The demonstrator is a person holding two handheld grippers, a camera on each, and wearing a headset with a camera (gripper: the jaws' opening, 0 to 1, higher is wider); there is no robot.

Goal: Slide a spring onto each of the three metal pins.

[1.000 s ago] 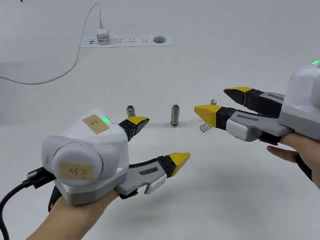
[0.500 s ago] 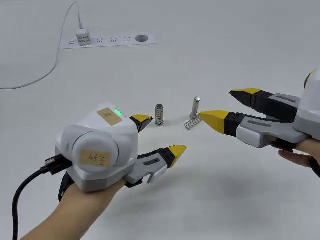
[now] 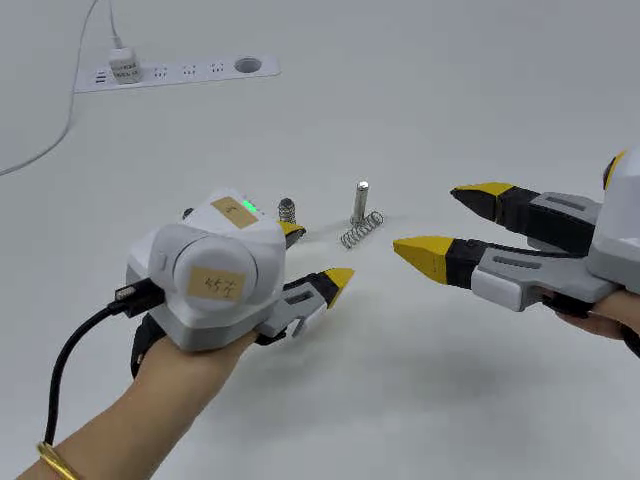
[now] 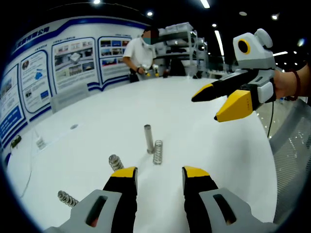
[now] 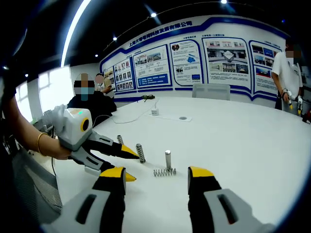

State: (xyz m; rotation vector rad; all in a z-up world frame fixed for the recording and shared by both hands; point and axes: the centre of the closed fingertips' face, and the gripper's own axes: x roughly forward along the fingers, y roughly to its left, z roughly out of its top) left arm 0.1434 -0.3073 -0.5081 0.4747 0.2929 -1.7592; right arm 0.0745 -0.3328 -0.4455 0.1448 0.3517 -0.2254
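A bare metal pin stands upright on the white table, and a loose spring lies at its base. Left of it is a pin wearing a spring, partly behind my left gripper, which is open and holds nothing. My right gripper is open and hovers to the right of the bare pin, apart from it. The left gripper view shows the bare pin, the loose spring and two sprung pins. In the right gripper view the spring lies before the pin.
A white power strip with a plugged-in charger and cable lies at the far left of the table. A black cable trails from my left gripper. People stand and sit at the table's far edges in the gripper views.
The head camera has swung, shifting the whole scene left. My right gripper has drawn back to the right from the bare pin and the spring. Both grippers have stayed open.
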